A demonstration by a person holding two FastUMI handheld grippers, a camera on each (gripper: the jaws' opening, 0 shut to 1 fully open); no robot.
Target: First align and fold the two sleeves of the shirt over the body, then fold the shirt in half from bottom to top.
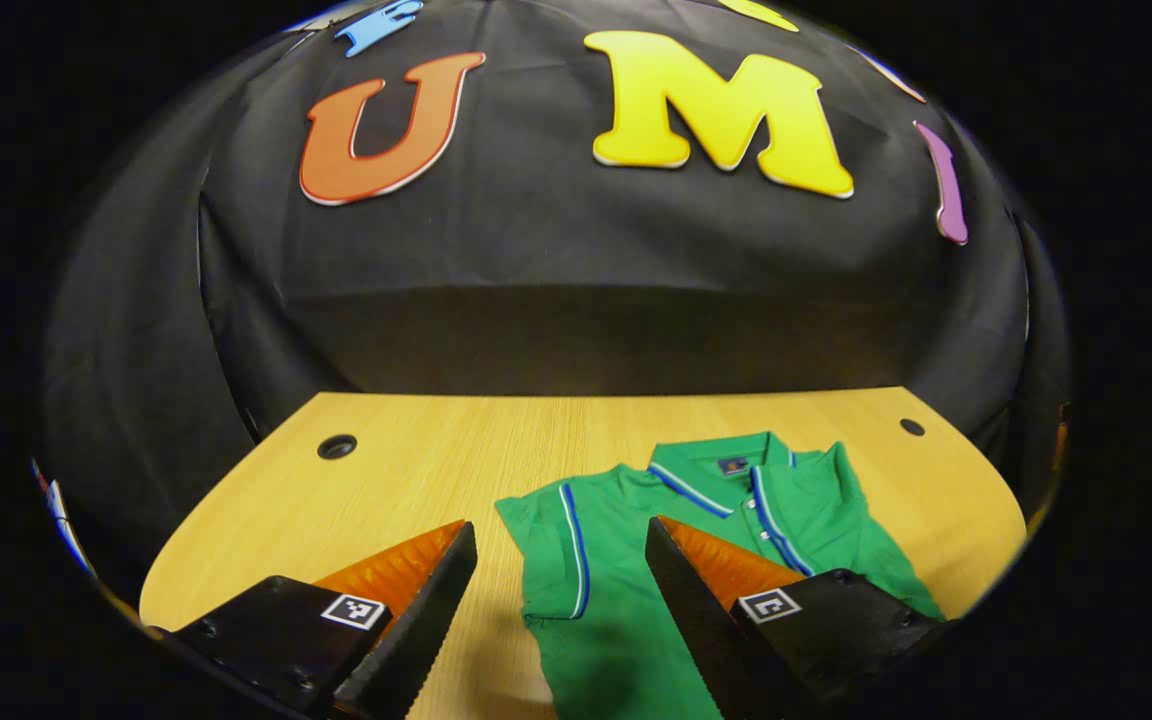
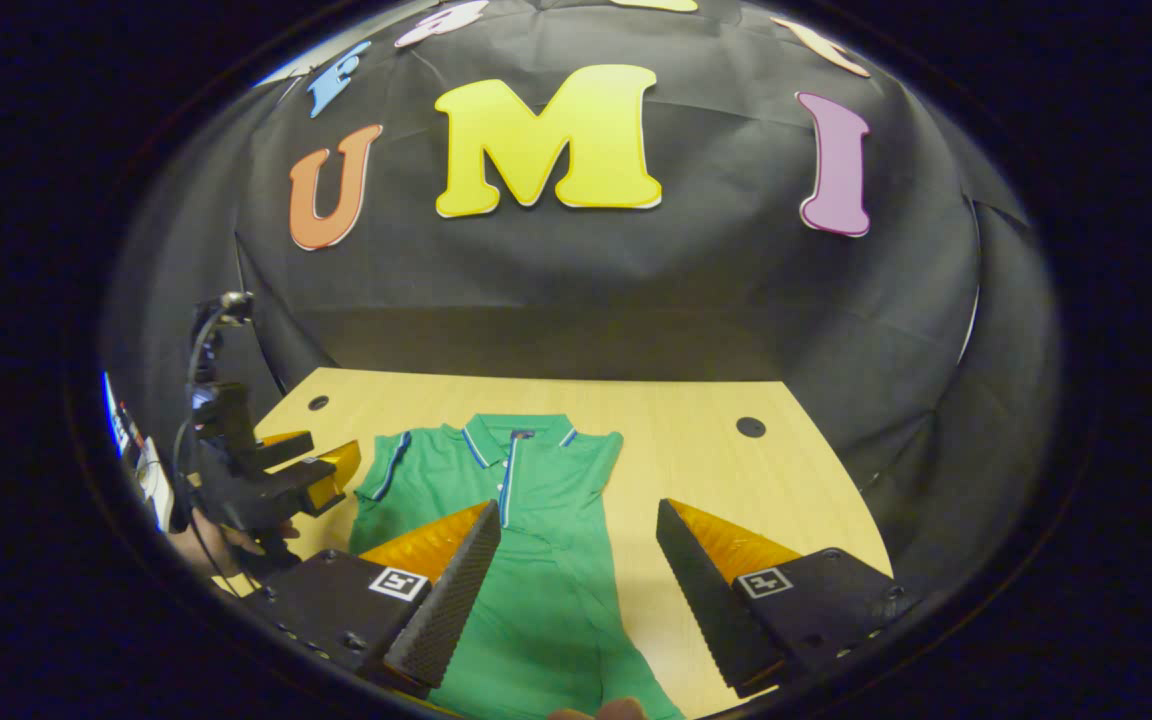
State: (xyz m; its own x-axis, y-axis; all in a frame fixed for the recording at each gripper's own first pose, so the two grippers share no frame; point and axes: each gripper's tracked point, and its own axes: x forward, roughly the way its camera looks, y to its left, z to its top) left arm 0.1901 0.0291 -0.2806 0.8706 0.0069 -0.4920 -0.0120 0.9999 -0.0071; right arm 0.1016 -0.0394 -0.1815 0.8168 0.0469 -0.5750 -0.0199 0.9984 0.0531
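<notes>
Black cloth backs my pale wooden table (image 1: 416, 470), where the green shirt (image 1: 626, 600) lies flat, collar toward the wall, low and centre in both views. My left gripper (image 1: 561, 545) and right gripper (image 2: 576, 525) hover above it, fingers spread, holding nothing.

Desk and booth wall
A light wooden desk (image 1: 416, 470) with two round holes (image 1: 337, 447) near its far corners; the black cloth wall (image 1: 576, 260) hangs behind.

shirt (image 2: 536, 520) flat on table (image 2: 716, 450), collar (image 2: 516, 435) farthest
</notes>
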